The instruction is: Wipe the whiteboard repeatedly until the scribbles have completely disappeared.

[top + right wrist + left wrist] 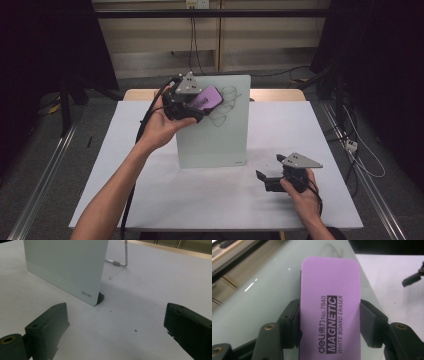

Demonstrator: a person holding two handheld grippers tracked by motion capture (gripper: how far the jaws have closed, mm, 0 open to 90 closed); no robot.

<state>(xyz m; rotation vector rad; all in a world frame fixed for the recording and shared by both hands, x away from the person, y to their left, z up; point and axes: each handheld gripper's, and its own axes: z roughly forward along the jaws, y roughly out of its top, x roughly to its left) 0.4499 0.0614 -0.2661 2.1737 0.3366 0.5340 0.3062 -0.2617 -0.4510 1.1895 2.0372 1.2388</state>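
Item: whiteboard eraser, purple, oblong with rounded corners. Printed on its back in dark lettering: "deli", two Chinese characters, "No.7840", "MAGNETIC" in a dark box, "WHITE BOARD ERASER". Location: held up against the upper face of the board, at the scribbled marks near its top edge. Likely light and fairly stiff in the body, with a softer wiping face that is turned away from view; the smooth back could slip, so the long side edges are the sensible place to take hold, as is done here.

Holder: left gripper, jaws closed snugly on the eraser's two long sides, pads pressing about midway along its length.

Surface worked on: glass desktop whiteboard, pale green, standing on a wire leg and a small dark foot. "deli" printed at its lower corner, with smaller characters beside it too small to read. Probably rigid, breakable and apt to tip if pushed hard.

Idle: right gripper, resting on the white table to the board's right, jaws standing wide apart, nothing between them.
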